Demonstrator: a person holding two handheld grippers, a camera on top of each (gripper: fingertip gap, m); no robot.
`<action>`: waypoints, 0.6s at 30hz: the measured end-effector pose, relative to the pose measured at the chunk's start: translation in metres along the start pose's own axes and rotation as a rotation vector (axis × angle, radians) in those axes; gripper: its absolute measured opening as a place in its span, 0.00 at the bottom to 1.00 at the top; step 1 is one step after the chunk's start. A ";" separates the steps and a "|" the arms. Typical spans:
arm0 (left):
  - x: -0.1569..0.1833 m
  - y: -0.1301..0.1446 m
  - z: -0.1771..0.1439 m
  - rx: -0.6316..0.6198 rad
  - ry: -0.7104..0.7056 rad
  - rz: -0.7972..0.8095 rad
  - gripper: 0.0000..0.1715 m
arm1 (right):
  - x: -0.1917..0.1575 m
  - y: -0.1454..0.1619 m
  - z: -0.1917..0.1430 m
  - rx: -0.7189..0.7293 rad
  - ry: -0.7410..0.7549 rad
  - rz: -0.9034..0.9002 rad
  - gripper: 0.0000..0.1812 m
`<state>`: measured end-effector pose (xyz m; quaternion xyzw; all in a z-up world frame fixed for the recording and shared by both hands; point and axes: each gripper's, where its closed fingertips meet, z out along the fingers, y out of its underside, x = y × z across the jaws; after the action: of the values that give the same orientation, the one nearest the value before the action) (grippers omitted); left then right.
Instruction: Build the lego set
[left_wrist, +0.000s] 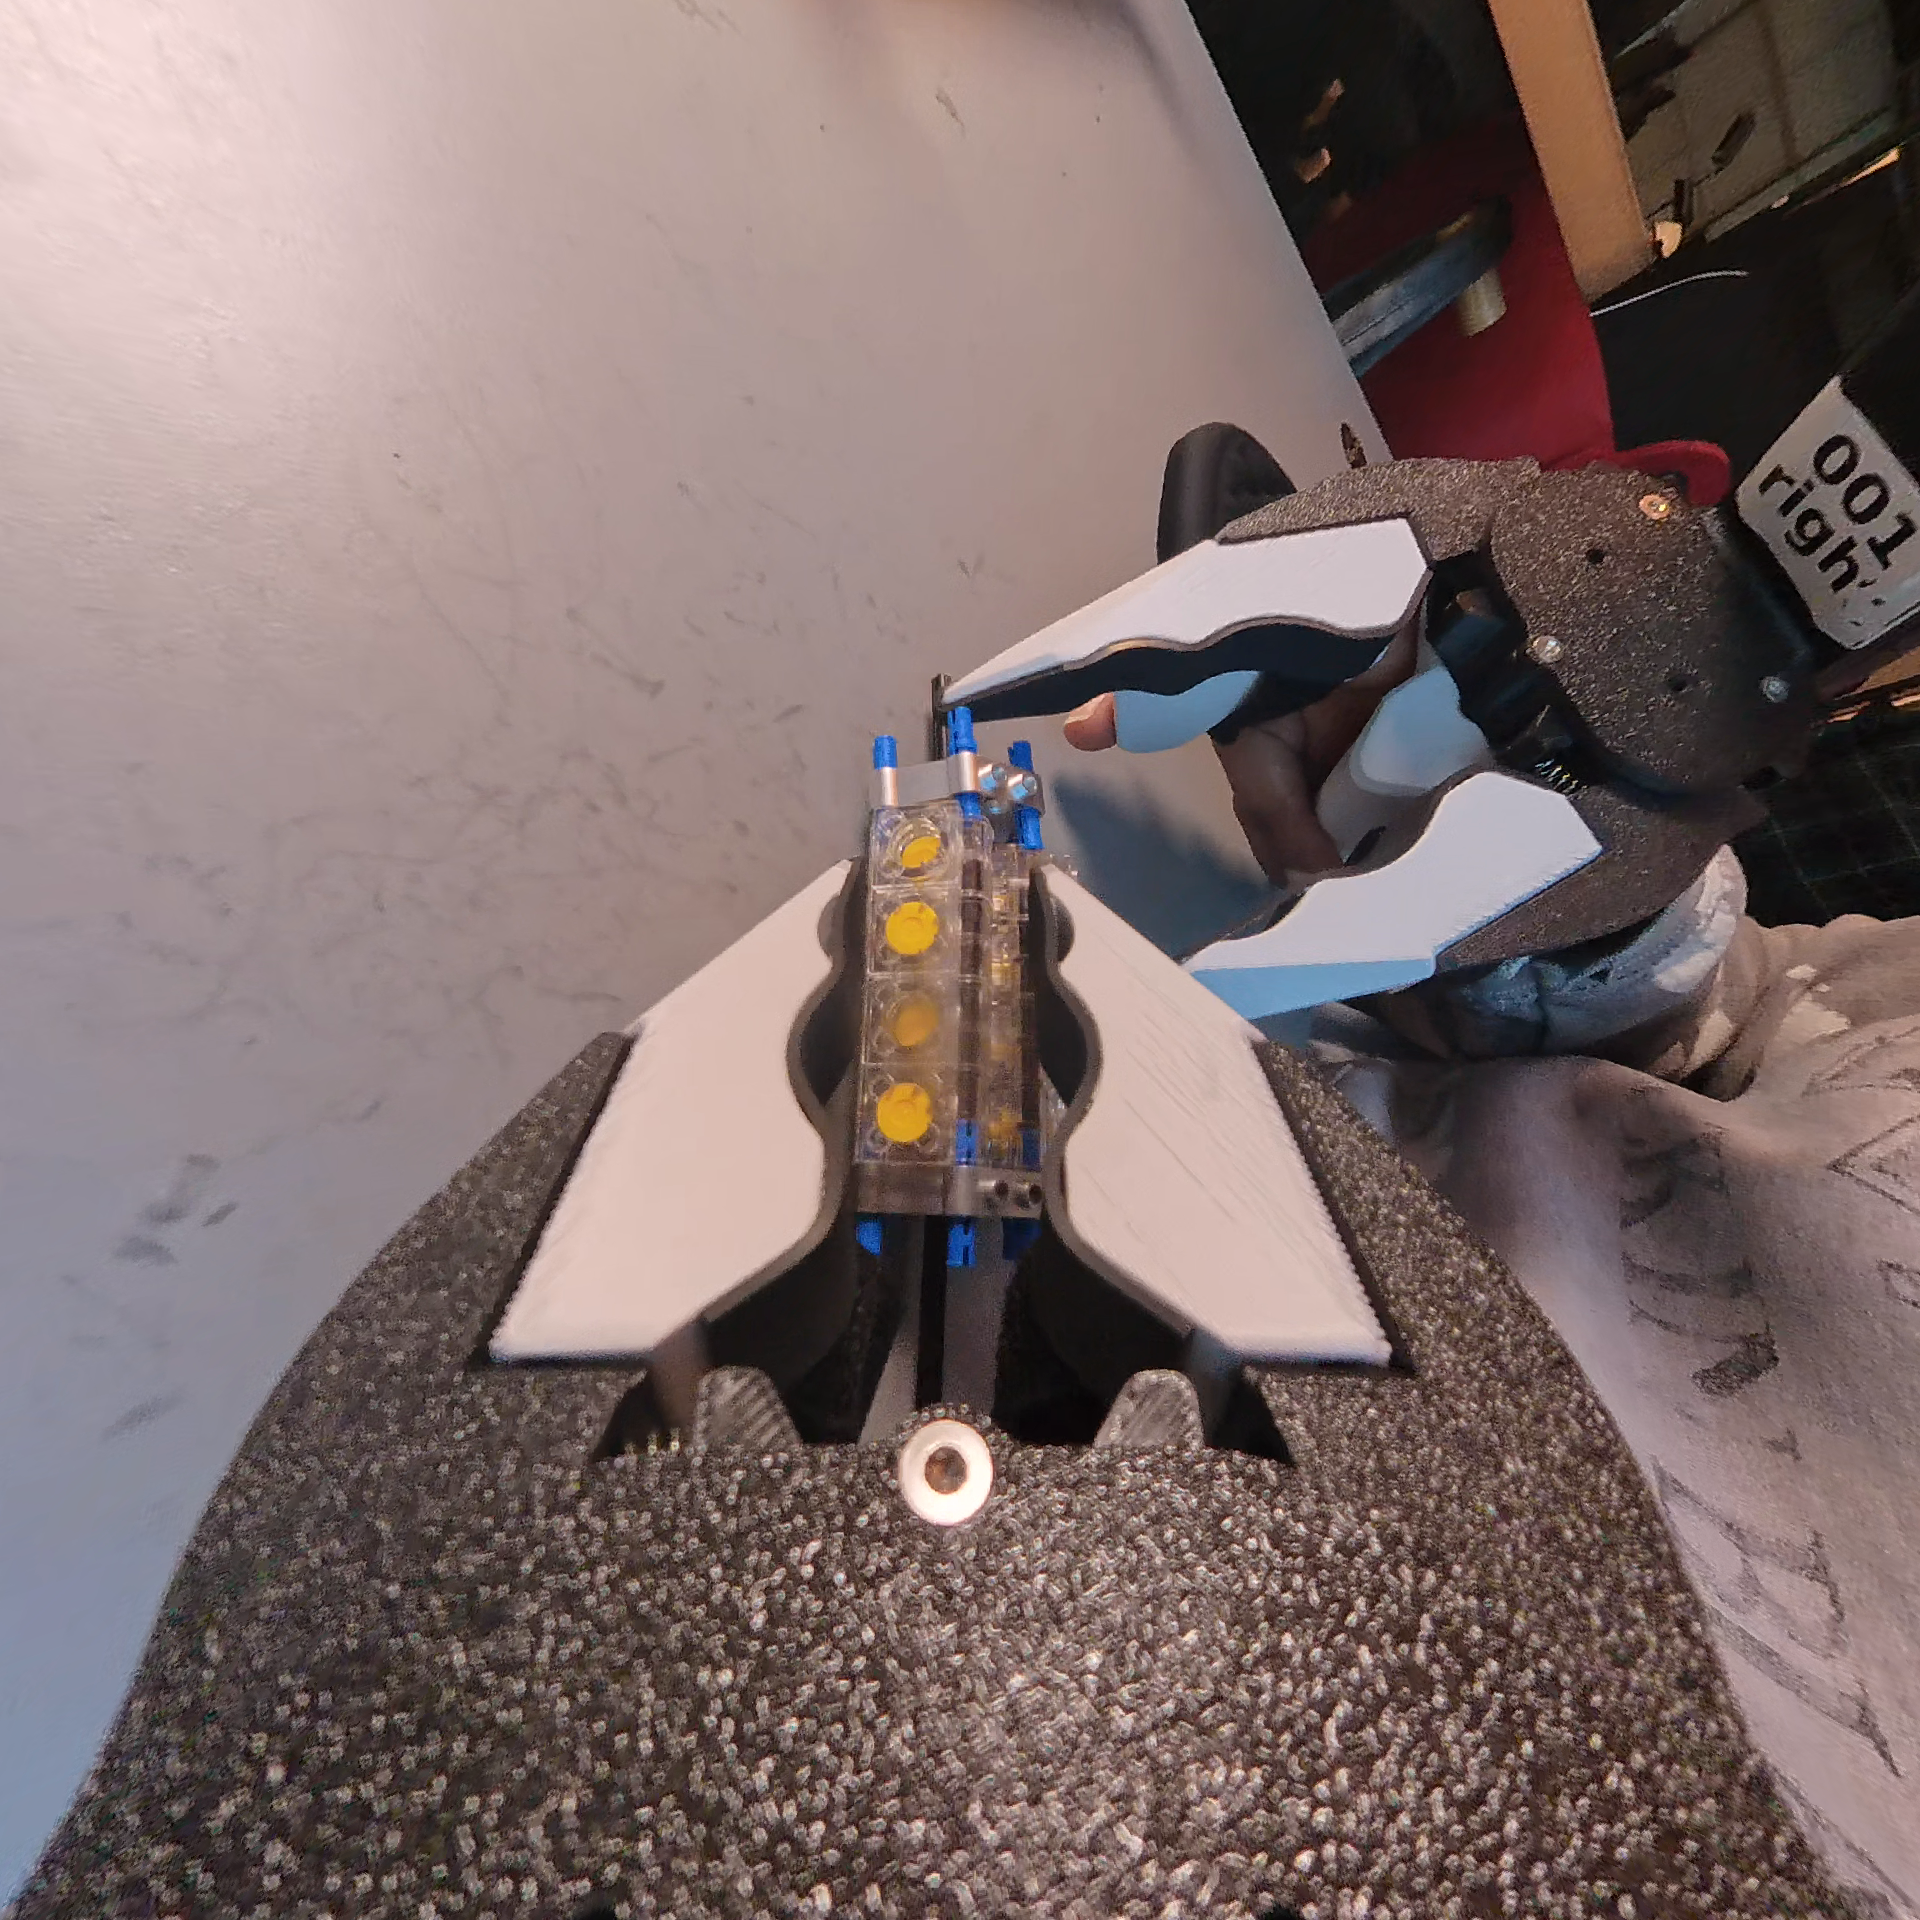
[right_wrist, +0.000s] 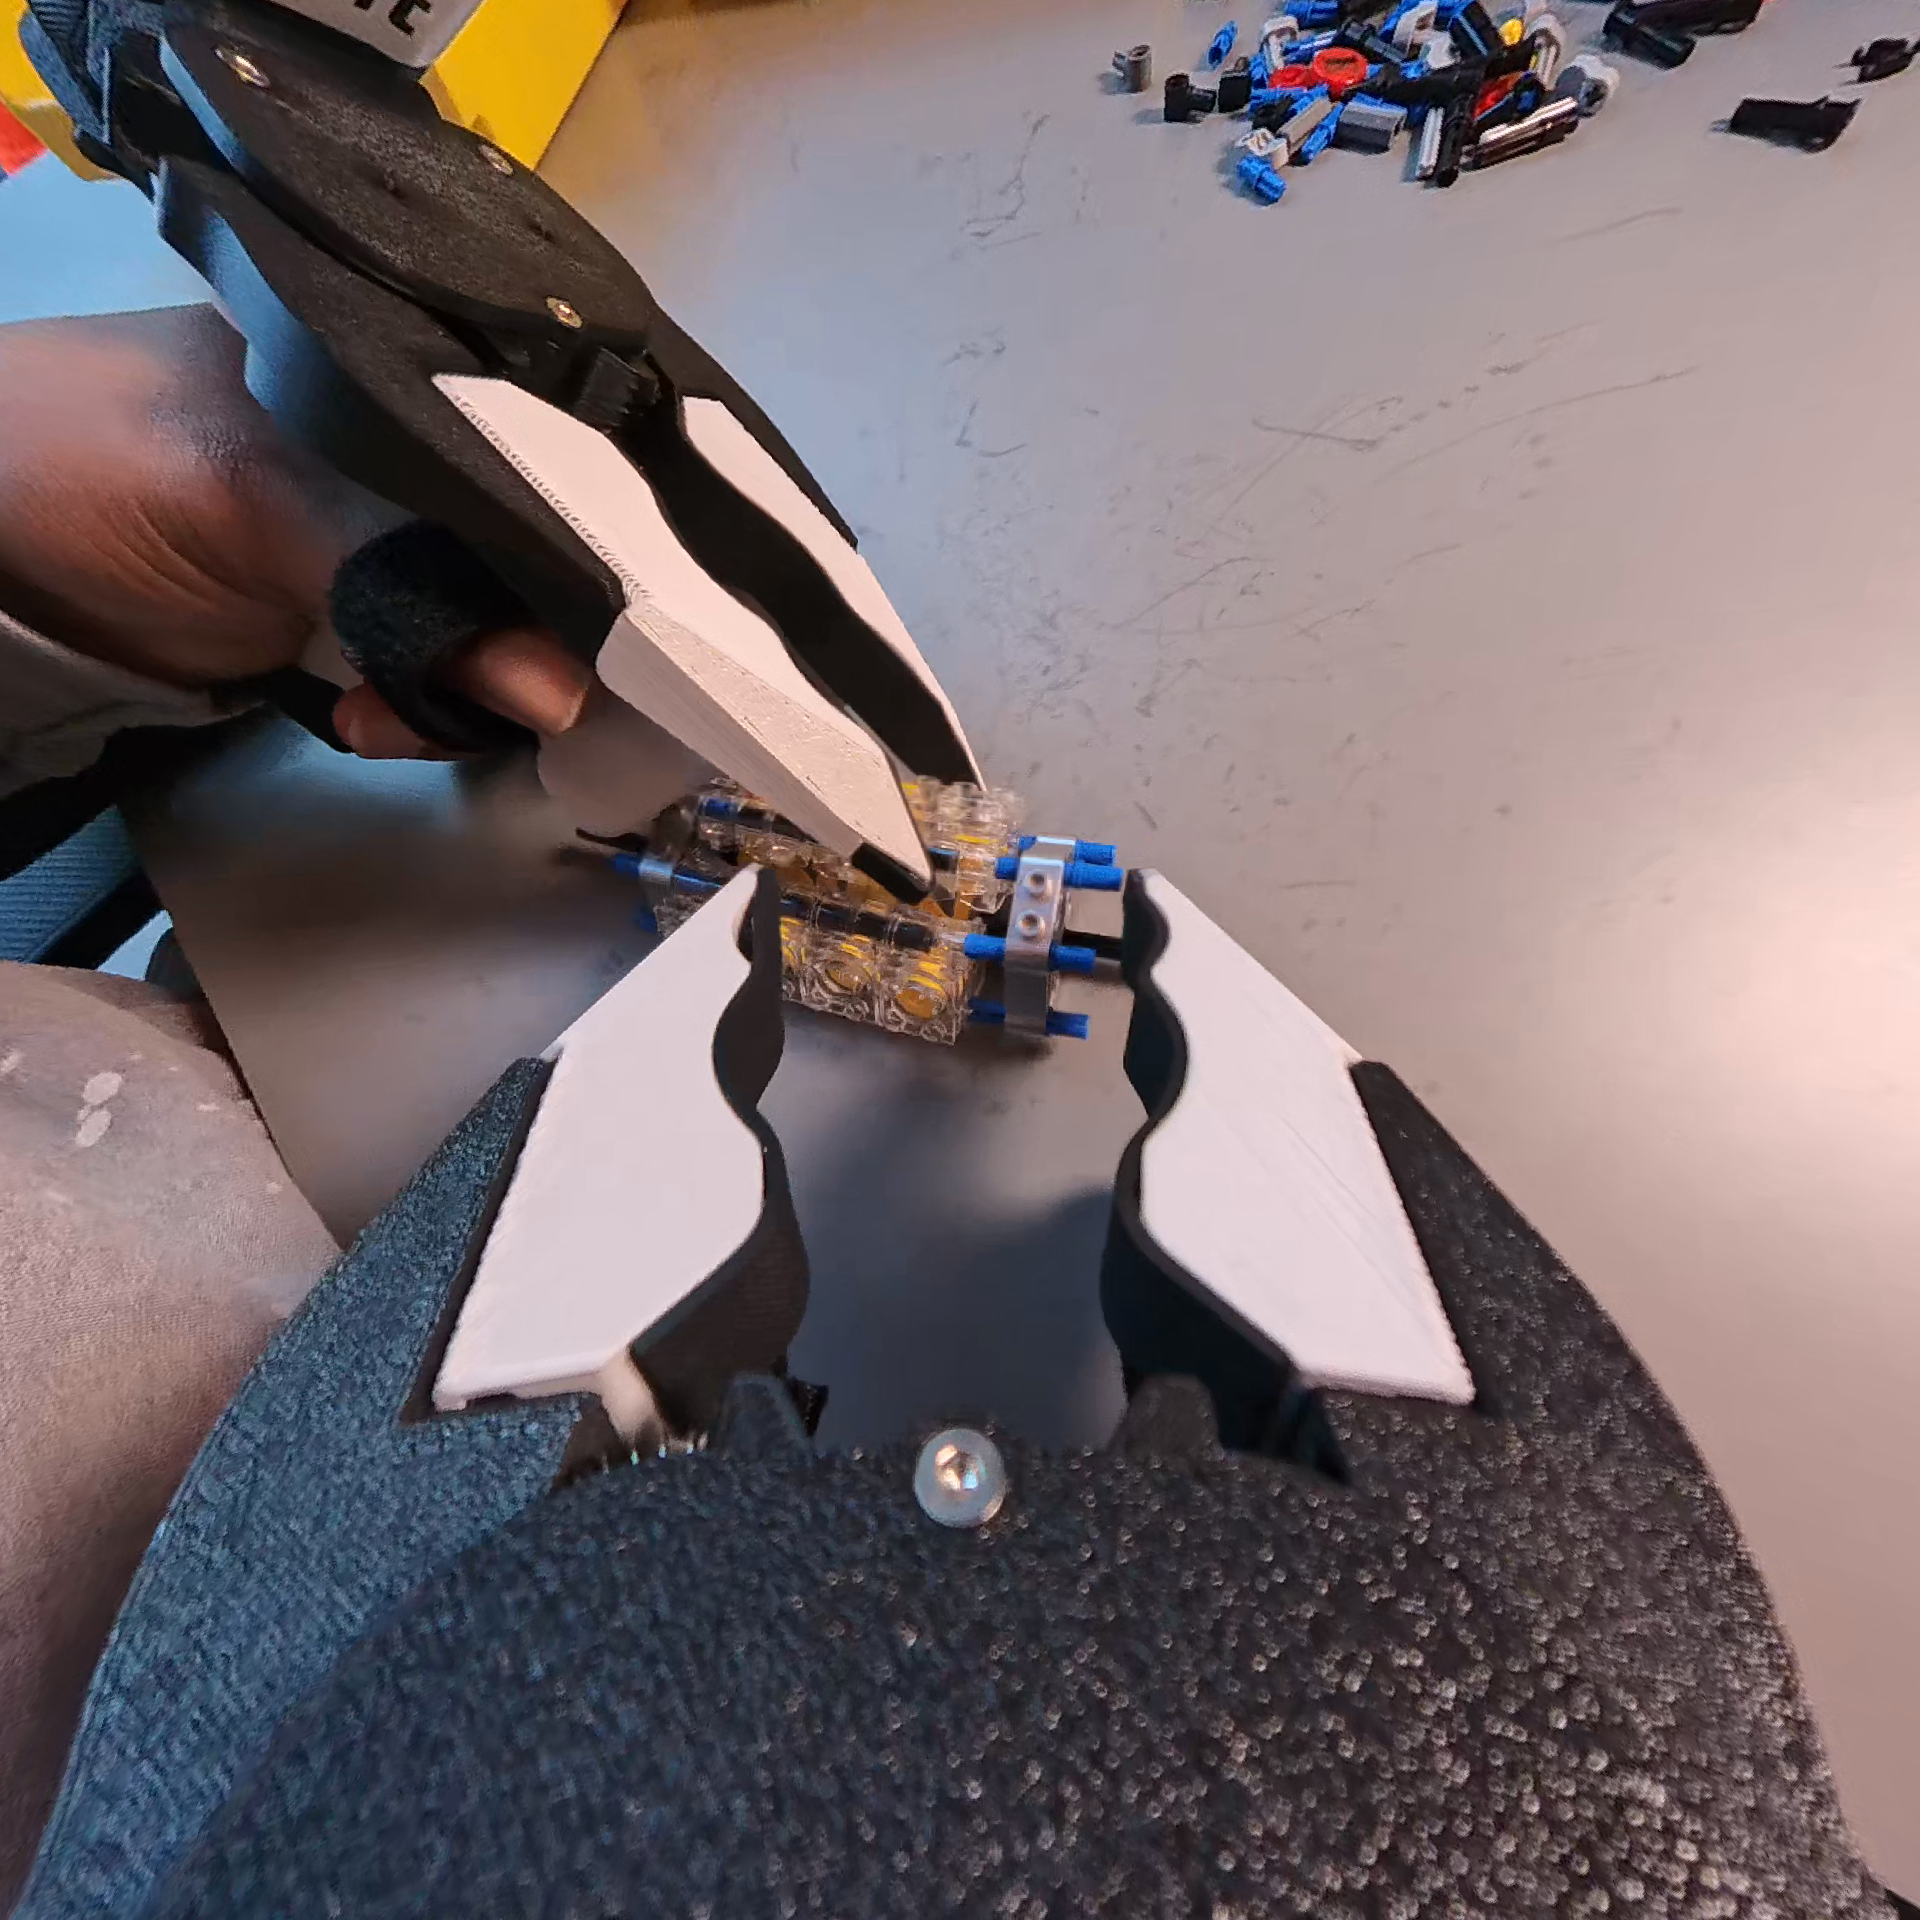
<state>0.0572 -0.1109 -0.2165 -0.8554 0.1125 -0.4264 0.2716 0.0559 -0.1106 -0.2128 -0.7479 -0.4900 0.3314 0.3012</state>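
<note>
A scratched grey table (right_wrist: 1351, 582) carries a pile of loose parts (right_wrist: 1392, 83) at its far edge. The left gripper (left_wrist: 951, 883) has its jaws closed on a clear brick assembly (left_wrist: 940, 997) with yellow and blue pins, low over the table. The right gripper (right_wrist: 940, 883) stands wide open and empty, its fingers on both sides of the grey end piece (right_wrist: 1034, 935).

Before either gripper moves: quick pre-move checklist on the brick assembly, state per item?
1. Left gripper shut on the clear brick assembly: ok.
2. Assembly resting on the grey table: ok.
3. Right gripper open: ok.
4. Blue pins at the assembly's end lie between the right gripper's fingertips: ok; contact: cannot tell.
5. Loose parts pile well away from both grippers: ok.
6. Grip firmness: cannot tell.
</note>
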 end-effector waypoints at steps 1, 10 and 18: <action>0.001 -0.001 -0.003 0.011 0.012 -0.005 0.20 | -0.001 0.001 0.002 -0.009 0.004 -0.005 0.36; 0.004 0.039 -0.050 -0.157 0.083 0.109 0.30 | -0.009 0.000 0.007 -0.069 0.102 -0.037 0.55; 0.031 0.058 -0.041 -0.191 0.156 0.174 0.41 | -0.017 0.009 0.017 -0.159 0.094 -0.089 0.56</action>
<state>0.0457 -0.1872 -0.2085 -0.8286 0.2473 -0.4537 0.2153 0.0426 -0.1279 -0.2264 -0.7615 -0.5328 0.2424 0.2782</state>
